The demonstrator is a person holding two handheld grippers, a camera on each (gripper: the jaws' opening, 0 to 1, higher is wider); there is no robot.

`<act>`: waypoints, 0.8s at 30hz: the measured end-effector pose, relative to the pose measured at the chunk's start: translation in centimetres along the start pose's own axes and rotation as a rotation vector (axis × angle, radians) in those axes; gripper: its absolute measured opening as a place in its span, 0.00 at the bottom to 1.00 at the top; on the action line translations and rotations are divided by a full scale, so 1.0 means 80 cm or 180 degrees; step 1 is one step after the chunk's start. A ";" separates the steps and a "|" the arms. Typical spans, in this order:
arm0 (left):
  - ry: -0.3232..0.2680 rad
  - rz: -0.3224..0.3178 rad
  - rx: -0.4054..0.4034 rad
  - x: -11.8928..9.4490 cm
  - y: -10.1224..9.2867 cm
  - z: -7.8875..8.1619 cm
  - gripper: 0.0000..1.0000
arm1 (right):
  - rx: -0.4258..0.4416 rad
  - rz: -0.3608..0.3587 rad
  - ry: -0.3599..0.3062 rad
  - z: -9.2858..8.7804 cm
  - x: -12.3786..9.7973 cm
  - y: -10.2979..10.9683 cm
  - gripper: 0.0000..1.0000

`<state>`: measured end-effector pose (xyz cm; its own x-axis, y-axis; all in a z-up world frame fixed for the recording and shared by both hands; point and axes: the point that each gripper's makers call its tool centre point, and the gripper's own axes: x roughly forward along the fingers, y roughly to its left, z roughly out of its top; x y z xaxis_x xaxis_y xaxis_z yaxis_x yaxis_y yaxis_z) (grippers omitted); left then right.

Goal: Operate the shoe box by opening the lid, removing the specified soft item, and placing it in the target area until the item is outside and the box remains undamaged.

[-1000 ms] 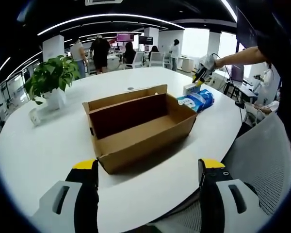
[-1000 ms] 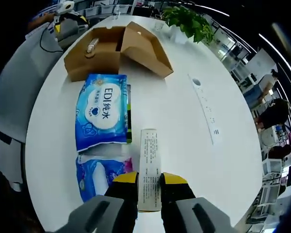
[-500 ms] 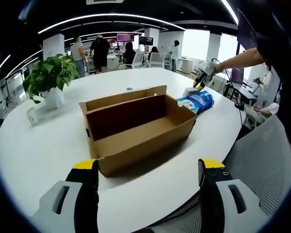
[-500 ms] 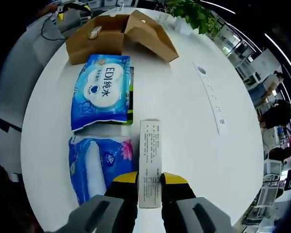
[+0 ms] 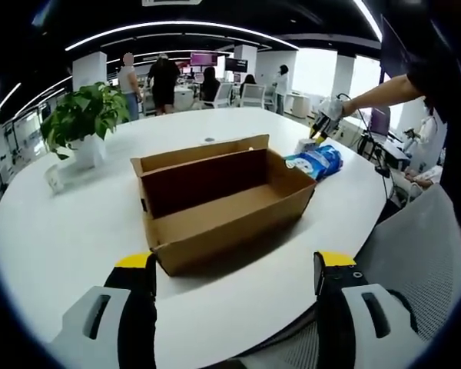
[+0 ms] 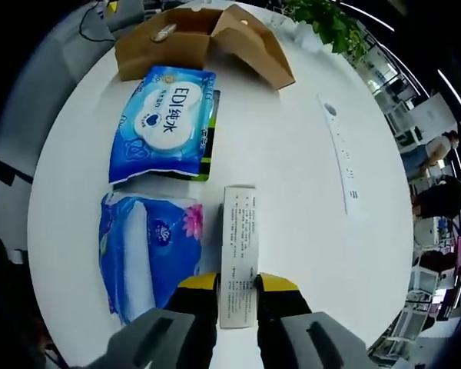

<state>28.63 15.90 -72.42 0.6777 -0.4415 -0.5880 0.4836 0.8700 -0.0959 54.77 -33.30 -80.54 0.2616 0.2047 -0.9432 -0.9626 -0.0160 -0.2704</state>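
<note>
Left gripper (image 5: 236, 265): jaws spread wide, holding nothing. The open shoe box (image 5: 223, 198) sits at 12 o'clock on the white table (image 5: 61, 231). Right gripper (image 6: 237, 282): jaws narrow, clamped on a slim white carton (image 6: 238, 250). Blue soft pack (image 6: 150, 250) lies at 10 o'clock, wipes pack (image 6: 169, 123) beyond at 11 o'clock, both outside the box.

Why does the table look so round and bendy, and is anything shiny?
Left gripper view: the fisheye lens bends the white table and ceiling lights into curves; the cardboard box stays sharp. Right gripper view: the blue wipes pack shows soft glare.
</note>
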 end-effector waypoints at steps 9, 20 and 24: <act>-0.0029 0.0009 -0.0028 0.000 0.003 -0.002 0.86 | 0.0335 -0.0076 0.0047 -0.012 0.000 -0.011 0.23; -0.0082 -0.0036 0.0017 0.007 0.007 -0.002 0.86 | 0.0775 -0.0234 -0.0066 -0.010 -0.028 -0.010 0.39; -0.0101 -0.0058 0.0050 0.008 0.010 0.000 0.85 | 0.1014 -0.0306 -0.0165 -0.002 -0.041 -0.005 0.46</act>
<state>29.42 16.29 -72.88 0.6857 -0.4642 -0.5606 0.5044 0.8584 -0.0937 54.27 -34.11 -77.35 0.3561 0.2402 -0.9031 -0.9095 0.3107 -0.2760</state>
